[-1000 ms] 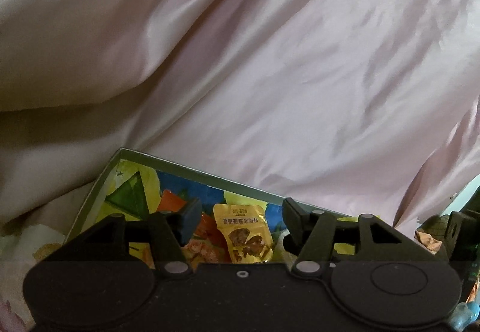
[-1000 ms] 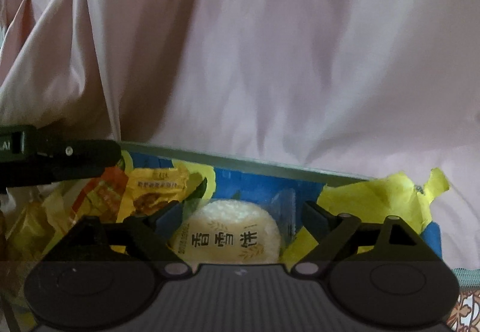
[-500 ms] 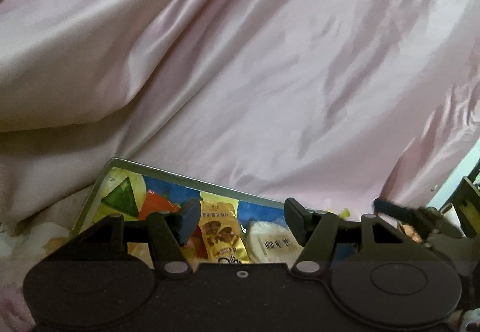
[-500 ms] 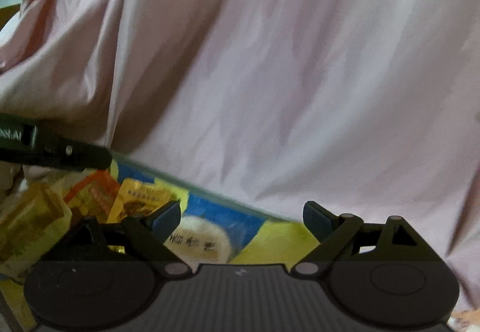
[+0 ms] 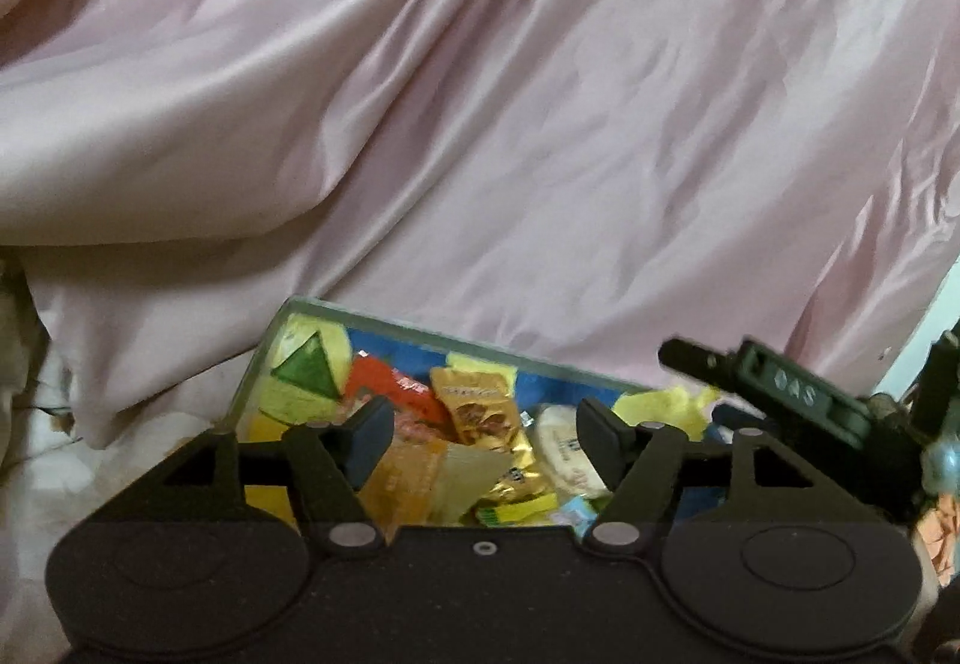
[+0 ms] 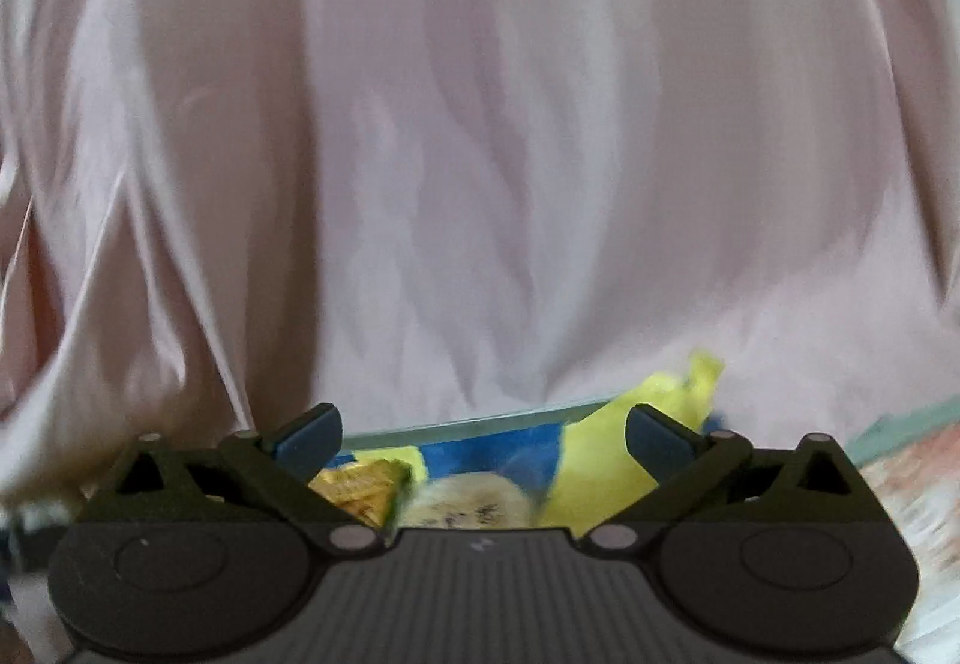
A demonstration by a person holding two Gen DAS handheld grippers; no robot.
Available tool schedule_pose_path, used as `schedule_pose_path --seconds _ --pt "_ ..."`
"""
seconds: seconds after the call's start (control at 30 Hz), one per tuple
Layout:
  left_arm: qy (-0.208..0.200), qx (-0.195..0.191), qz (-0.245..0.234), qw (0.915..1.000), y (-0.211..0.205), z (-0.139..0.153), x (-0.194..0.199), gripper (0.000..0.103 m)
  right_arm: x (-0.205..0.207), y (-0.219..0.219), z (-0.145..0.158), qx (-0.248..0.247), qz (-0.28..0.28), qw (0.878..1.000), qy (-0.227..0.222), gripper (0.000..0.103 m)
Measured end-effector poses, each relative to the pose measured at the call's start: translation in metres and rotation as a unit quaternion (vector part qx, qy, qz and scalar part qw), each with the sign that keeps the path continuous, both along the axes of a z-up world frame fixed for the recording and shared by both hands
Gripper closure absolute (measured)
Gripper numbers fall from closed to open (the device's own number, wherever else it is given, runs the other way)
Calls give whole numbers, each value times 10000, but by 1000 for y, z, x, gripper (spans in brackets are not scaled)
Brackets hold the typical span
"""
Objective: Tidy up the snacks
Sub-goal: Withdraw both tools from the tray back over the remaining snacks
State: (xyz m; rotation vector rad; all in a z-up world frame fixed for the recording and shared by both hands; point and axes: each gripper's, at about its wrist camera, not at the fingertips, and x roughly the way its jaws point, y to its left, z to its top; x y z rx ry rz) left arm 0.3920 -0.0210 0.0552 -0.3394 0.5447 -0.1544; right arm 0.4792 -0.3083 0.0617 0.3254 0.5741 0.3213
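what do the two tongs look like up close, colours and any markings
Both tongs are matte black. The left tongs have a speckled base; the right tongs have a ribbed grey one. Each has two round discs, silver pivot rivets, triangular cut-outs in the linkages and dark blue pads on its fingers. No cables or sleeves show.

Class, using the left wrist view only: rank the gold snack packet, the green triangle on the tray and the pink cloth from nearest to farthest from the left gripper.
From the left gripper:
1. Gold snack packet, between the fingers.
2. Green triangle, left, in the tray's far corner.
3. Pink cloth, beyond the tray.
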Motion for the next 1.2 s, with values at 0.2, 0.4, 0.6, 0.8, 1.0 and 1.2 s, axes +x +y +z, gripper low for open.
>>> schedule_pose_path --seconds 0.2,0.4,0.6,0.8,1.0,1.2 --pt "-77 -45 50 9999 -1 -6 7 15 24 -3 -6 342 -470 9974 -416 0" --pt "-173 51 44 9998 -1 -6 9 10 31 -17 -17 338 -1396 9863 -815 0" --pt "-157 9 52 9999 5 -1 -2 9 13 -12 -13 -402 -1737 9775 -1129 0" --pt "-260 59 58 9996 14 4 -31 4 -53 0 34 -674 -1237 9714 -1909 0" --pt "-216 142 198 9995 31 2 -73 1 -123 18 44 -519 -688 9791 -1840 0" --pt "-203 279 410 9986 52 -2 -118 1 -167 41 38 -246 -374 9857 -1622 0"
